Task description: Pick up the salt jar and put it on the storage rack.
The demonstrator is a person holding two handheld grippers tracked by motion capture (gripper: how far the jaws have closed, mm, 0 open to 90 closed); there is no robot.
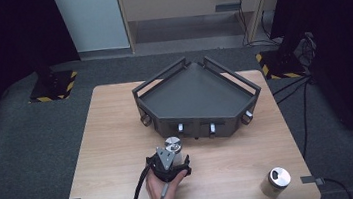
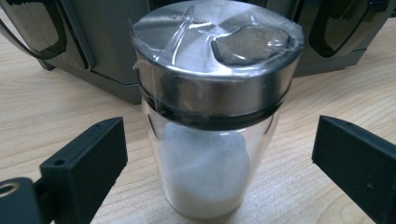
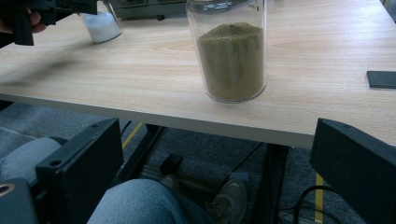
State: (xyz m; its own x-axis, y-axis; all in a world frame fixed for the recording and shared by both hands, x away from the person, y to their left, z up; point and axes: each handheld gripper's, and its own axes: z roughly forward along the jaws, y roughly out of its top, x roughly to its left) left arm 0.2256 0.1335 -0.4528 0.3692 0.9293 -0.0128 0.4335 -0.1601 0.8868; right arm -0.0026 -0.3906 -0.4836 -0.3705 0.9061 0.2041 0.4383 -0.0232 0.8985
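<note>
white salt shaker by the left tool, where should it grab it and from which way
Probably the glass body of the salt shaker, below the wider metal lid. It stands upright, so come in level from the person's side, where the open left tool already straddles it.

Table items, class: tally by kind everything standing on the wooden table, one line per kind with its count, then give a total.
Jars with metal lids: 2, the white-powder jar between the jaws of the left hand-held gripper, and the brown-spice jar near the table's right corner.
Dark corner rack: 1
Total: 3
</note>
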